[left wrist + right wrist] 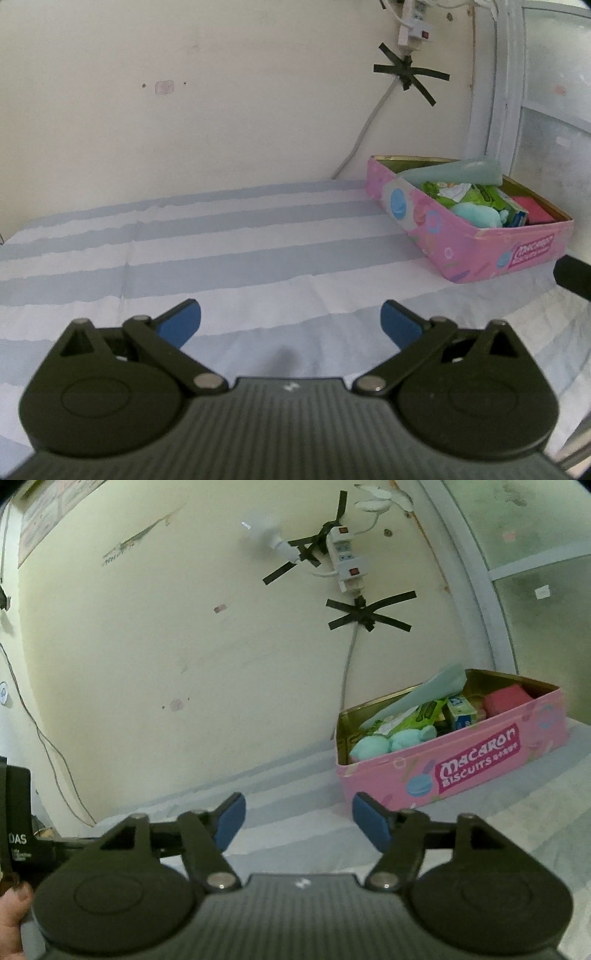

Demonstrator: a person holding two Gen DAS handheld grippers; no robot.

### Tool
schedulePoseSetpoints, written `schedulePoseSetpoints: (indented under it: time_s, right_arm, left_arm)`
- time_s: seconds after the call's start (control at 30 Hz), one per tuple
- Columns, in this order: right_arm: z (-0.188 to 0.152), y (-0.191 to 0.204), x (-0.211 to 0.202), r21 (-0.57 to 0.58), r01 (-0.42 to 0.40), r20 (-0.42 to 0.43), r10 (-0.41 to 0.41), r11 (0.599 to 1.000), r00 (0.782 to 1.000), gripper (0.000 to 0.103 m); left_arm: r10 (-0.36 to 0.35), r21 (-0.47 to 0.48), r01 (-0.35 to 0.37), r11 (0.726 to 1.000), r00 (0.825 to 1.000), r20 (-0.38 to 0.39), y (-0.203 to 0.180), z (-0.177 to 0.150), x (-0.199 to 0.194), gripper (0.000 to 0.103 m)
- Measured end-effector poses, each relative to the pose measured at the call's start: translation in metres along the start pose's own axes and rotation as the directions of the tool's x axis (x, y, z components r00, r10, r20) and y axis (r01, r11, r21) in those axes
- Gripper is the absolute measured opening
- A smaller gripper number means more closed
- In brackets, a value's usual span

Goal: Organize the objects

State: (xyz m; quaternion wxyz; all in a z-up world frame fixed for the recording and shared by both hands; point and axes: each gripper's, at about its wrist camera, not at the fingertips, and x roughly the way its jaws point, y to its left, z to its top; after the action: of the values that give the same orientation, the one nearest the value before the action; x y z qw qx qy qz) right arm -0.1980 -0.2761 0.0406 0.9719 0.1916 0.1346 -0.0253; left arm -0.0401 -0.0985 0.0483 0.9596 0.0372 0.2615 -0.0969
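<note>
— Black ridged hand-held gripper bodies fill the foreground. What are they holding?

— Nothing. The left hand-held gripper [290, 325] has its blue pads spread wide over the striped blue-and-white bed sheet [221, 251]; the right hand-held gripper [298, 821] is parted too, empty.

— And the goods?

— Already in the pink rectangular biscuit tin [454, 771], ahead and to the right of both, near the wall, its long axis slanting away. The right one looks nearer.
</note>
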Motion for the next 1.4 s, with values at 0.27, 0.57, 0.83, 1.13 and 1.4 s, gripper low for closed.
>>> schedulePoseSetpoints:
  time_s: [0.27,0.57,0.83,1.13,1.4]
  right_arm:
    - [0.0,-0.005,-0.003,0.029,0.002,0.011,-0.002,1.0,1.0,0.078]
    - [-0.002,-0.011,-0.001,0.055,0.001,0.0,-0.001,0.998,1.0,0.08]
    - [-0.005,-0.017,0.001,0.087,0.009,-0.016,-0.008,0.996,1.0,0.083]
    - [-0.007,-0.02,0.001,0.1,0.014,-0.023,-0.011,0.995,1.0,0.084]
    - [-0.009,-0.021,0.002,0.117,0.02,-0.028,-0.017,0.993,0.999,0.084]
  left_arm:
    - [0.031,0.029,-0.031,0.999,0.999,0.01,-0.011,0.001,-0.005,0.103]
    - [0.03,0.025,-0.03,0.999,0.999,0.012,-0.013,0.002,-0.009,0.103]
    - [0.036,-0.004,-0.036,0.999,0.999,0.0,-0.012,0.001,-0.007,0.103]
    - [0.097,-0.026,-0.098,0.995,0.995,-0.034,-0.012,0.003,-0.003,0.103]
    - [0.081,-0.045,-0.083,0.996,0.996,-0.037,-0.003,0.003,-0.003,0.103]
